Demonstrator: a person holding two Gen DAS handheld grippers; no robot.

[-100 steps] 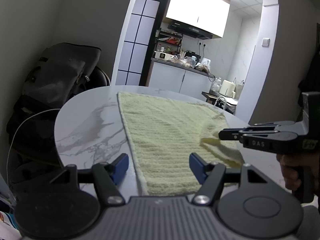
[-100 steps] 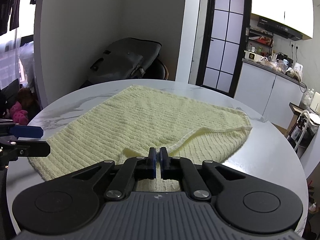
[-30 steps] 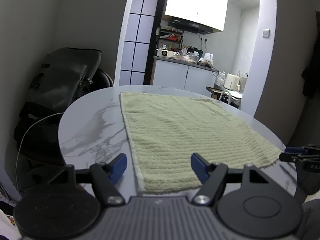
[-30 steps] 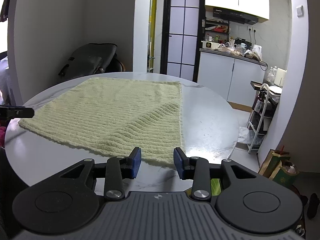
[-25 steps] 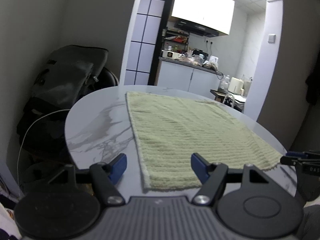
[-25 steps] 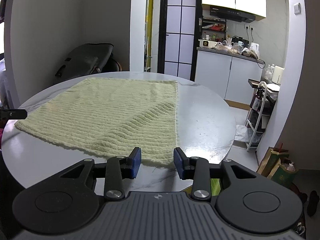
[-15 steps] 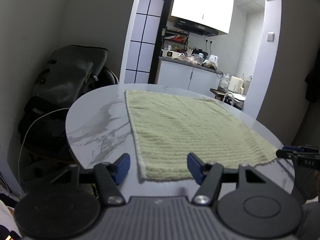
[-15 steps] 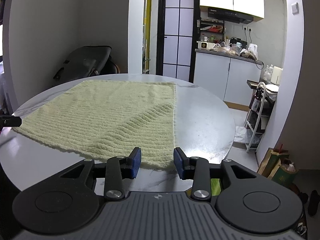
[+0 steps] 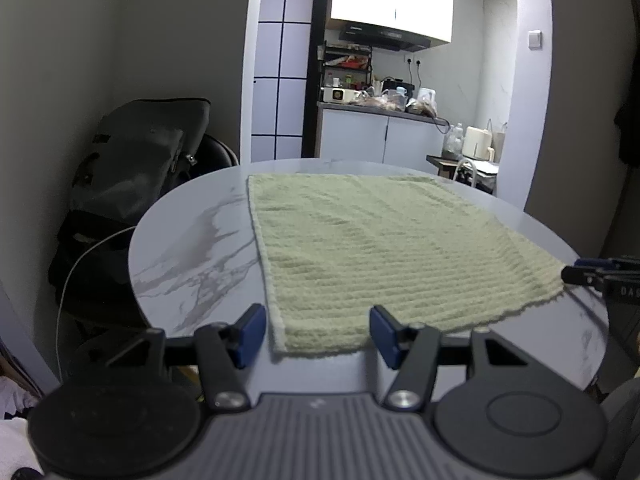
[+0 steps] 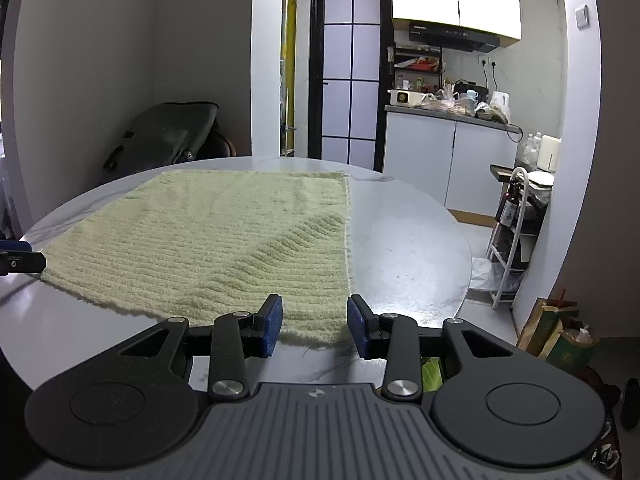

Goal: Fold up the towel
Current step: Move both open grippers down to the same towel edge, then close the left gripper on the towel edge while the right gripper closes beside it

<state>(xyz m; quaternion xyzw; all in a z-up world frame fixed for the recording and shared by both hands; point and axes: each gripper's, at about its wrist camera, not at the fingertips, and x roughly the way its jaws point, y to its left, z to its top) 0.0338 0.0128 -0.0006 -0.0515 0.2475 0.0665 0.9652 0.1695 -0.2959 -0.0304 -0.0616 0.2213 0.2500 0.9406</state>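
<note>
A pale yellow ribbed towel (image 9: 380,248) lies spread flat on the round marble table (image 9: 192,248). My left gripper (image 9: 316,334) is open just before the towel's near left corner, which shows between its blue pads without touching them. In the right wrist view the towel (image 10: 224,240) reaches to my right gripper (image 10: 315,326), open with the near right corner in the gap between its pads. Each gripper appears in the other's view: the right one (image 9: 592,276) at the towel's right corner, the left one (image 10: 20,260) at the left edge.
A dark bag (image 9: 136,168) sits on a chair behind the table on the left, with a white cable (image 9: 80,264) hanging below it. To the right are a white rack (image 10: 516,232) and paper bags (image 10: 560,332) on the floor. Kitchen cabinets (image 10: 448,160) stand behind.
The right gripper, earlier shut on a lifted towel corner, now stands open and the towel lies flat. The left jaws have narrowed slightly, and the near left corner sits closer between them.
</note>
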